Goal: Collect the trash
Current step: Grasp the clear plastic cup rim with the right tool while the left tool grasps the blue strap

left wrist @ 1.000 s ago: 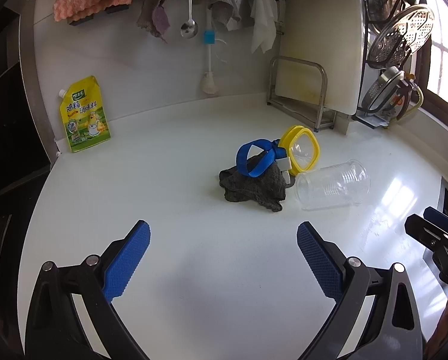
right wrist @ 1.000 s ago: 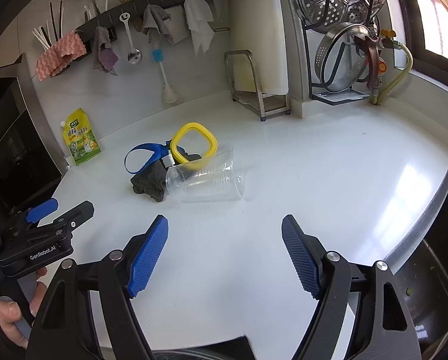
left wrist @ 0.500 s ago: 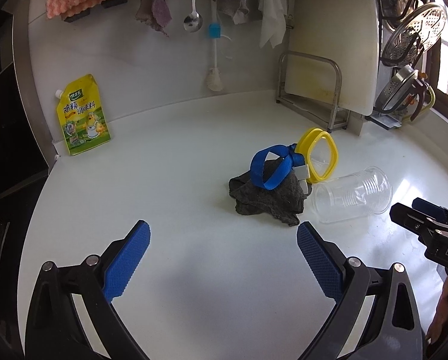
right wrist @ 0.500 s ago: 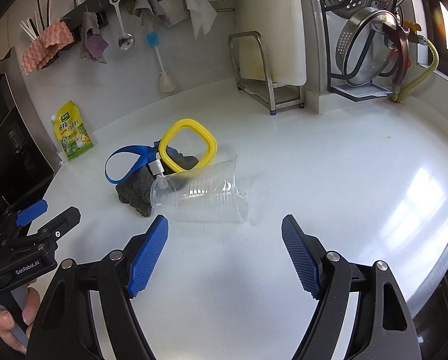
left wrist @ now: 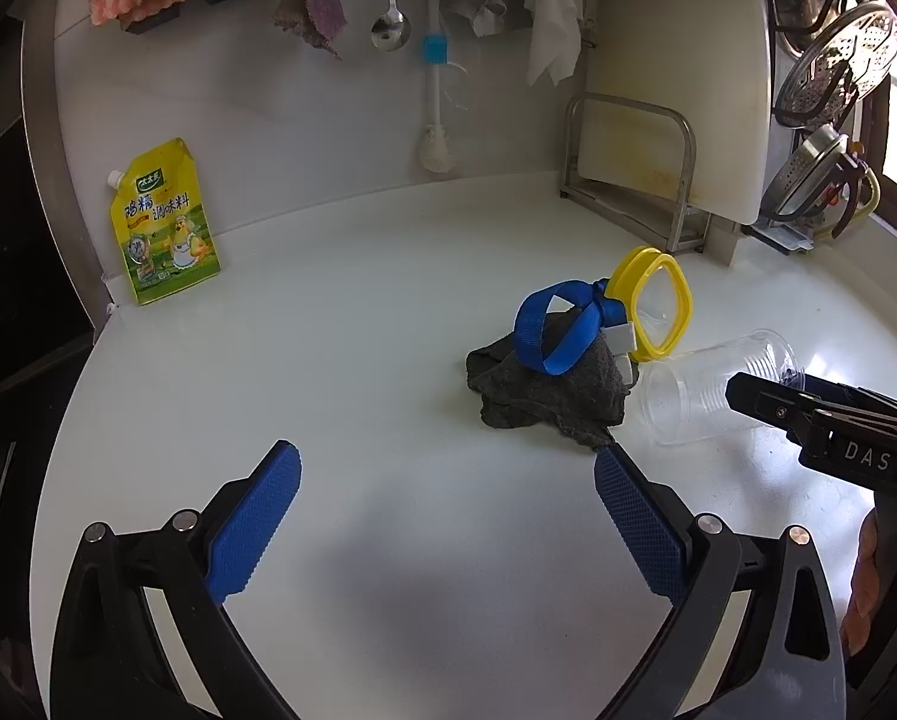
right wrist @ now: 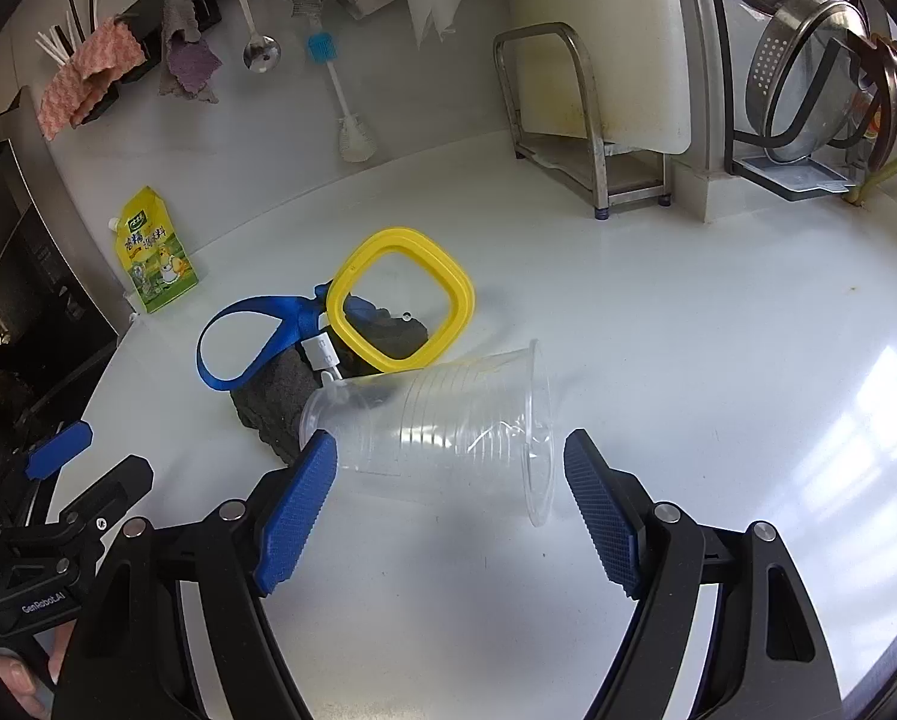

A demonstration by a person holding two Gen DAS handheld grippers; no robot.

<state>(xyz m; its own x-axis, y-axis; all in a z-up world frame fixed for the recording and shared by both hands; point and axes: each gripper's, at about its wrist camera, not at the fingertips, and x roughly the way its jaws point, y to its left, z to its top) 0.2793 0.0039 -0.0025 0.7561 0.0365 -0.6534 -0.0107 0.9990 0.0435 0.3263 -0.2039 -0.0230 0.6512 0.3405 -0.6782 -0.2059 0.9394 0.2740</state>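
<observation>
While most of the white kitchen counter (left wrist: 358, 330) sits bare in front of both tools, the clutter is all bunched in one spot: a clear ribbed plastic cup (right wrist: 442, 426) lying on its side, touching a crumpled dark grey rag (left wrist: 544, 390), with a yellow rounded-square plastic ring (right wrist: 400, 300) on a blue strap loop (left wrist: 553, 327) draped over the rag. Plenty of room on the window side of the cup and toward the near edge; the back is hemmed in by the wall, a metal rack holding a white cutting board (left wrist: 676, 78) and a yellow seasoning pouch (left wrist: 163, 222) leaning far off in the corner. Left wrist view shows the rag's full shape plus the black arm of the other tool over the cup's far end; right wrist view shows the cup's open rim facing right and its base against the rag. Right gripper (right wrist: 448, 486) is spread wide, straddling the cup lengthwise, one blue pad by the base and one just past the rim, not gripping anything. Left gripper (left wrist: 445, 495) is also wide apart, holding nothing, its right pad tip near the rag's corner.
</observation>
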